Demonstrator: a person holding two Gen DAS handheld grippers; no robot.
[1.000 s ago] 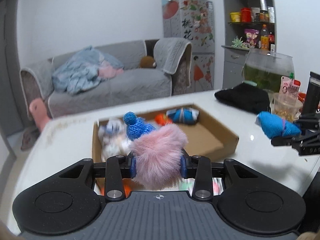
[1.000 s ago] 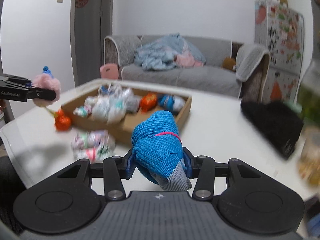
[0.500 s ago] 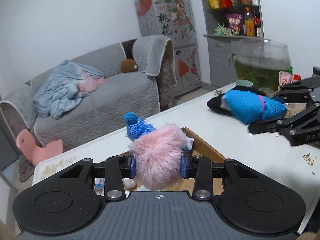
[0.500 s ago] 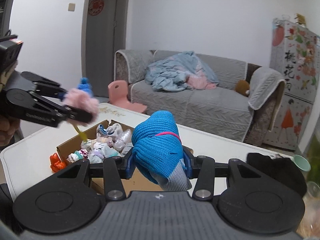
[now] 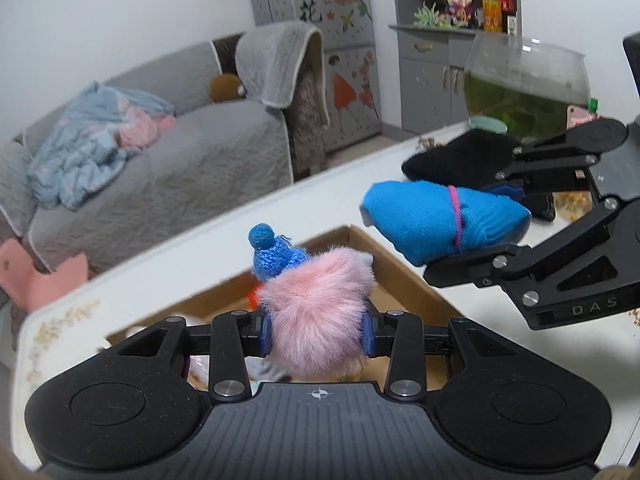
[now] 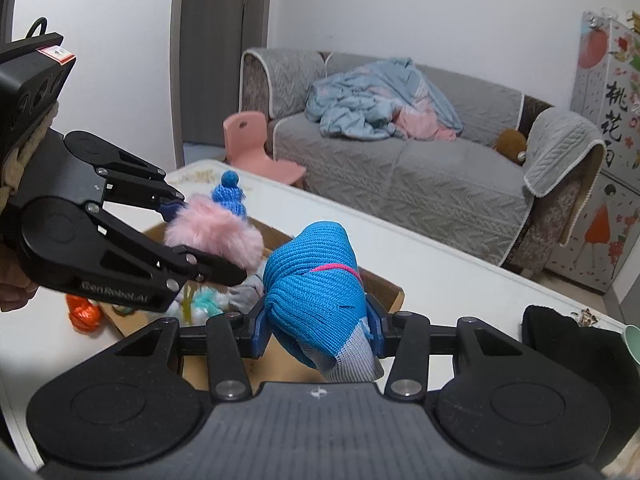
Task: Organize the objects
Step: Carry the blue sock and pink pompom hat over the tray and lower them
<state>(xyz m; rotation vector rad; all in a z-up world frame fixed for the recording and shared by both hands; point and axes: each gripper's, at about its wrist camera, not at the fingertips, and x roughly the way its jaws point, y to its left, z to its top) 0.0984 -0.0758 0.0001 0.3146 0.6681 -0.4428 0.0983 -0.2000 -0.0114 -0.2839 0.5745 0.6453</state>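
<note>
Left wrist view. The surface was a white table (image 5: pixel 304 216), with a grey sofa (image 5: pixel 172 160) behind it carrying a crumpled blue blanket (image 5: pixel 80 152). A decorated fridge (image 5: pixel 320 40) stood past the sofa arm, and a glass fishbowl (image 5: pixel 524 88) of green water sat at the table's far right beside a black cloth (image 5: pixel 460 160). An open cardboard box (image 5: pixel 400 280) lay on the table directly below the left gripper (image 5: pixel 317 326). That gripper was clamped on a pink fluffy toy (image 5: pixel 316 312), held between its blue pads; the toy's blue knitted hat (image 5: pixel 272 256) pointed up and to the left, away from the camera. The right gripper (image 5: pixel 476 224) came in from the right, closed on a blue rolled sock (image 5: pixel 436 220) above the box's right wall. The roll's long axis ran roughly left-right, its blunt end toward the left.

Right wrist view. Same table (image 6: pixel 440 272), with the sofa (image 6: pixel 420 168) and a pink child's chair (image 6: pixel 256 148) beyond. The right gripper (image 6: pixel 318 328) gripped the blue rolled sock (image 6: pixel 316 296) at mid-length; the long axis ran forward and up, grey cuff nearest the camera. The left gripper (image 6: pixel 208 240) entered from the left holding the pink fluffy toy (image 6: pixel 216 236) over the cardboard box (image 6: pixel 384 288), hat (image 6: pixel 230 196) upward. An orange foil ball (image 6: pixel 82 314) lay on the table outside the box.
</note>
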